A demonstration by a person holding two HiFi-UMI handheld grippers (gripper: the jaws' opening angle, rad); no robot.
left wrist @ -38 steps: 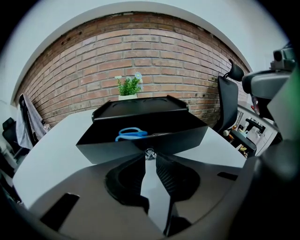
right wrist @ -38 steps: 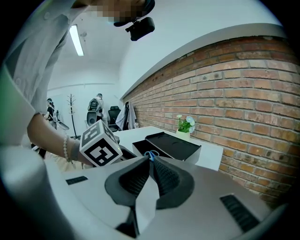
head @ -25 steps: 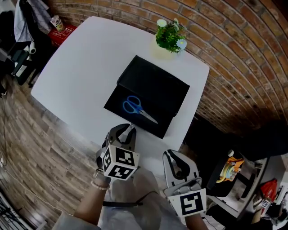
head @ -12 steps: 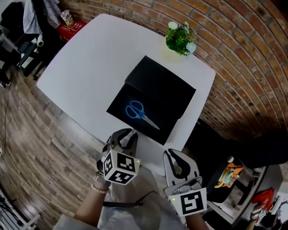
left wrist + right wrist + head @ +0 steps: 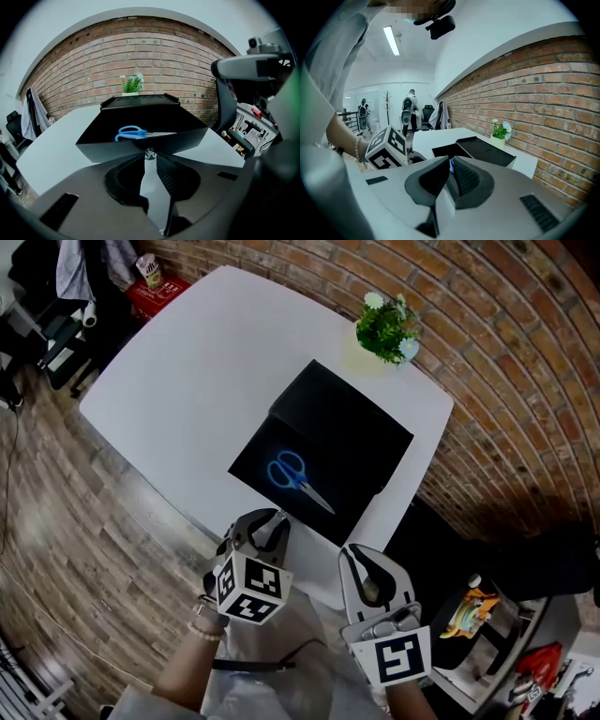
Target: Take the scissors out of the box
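Note:
Blue-handled scissors [image 5: 298,476] lie flat inside an open black box [image 5: 258,457] on the white table [image 5: 178,381]. The box's lid [image 5: 356,432] lies flat just beyond it. My left gripper [image 5: 272,517] hovers at the table's near edge, just short of the box's front corner, with its jaws together and nothing between them. In the left gripper view the scissors [image 5: 131,133] show over the box's front wall [image 5: 140,146], straight ahead of the left gripper [image 5: 149,153]. My right gripper [image 5: 360,555] is off the table's near corner, to the right of the box, also shut and empty.
A small potted plant [image 5: 387,326] stands at the table's far edge by the brick wall. An office chair [image 5: 243,70] and cluttered shelving stand to the right of the table. People stand far off in the room [image 5: 408,110]. Wood flooring lies to the left.
The head view has drifted, so the table and box sit slightly lower and further right in the picture. Both grippers have stayed shut near the table's near edge.

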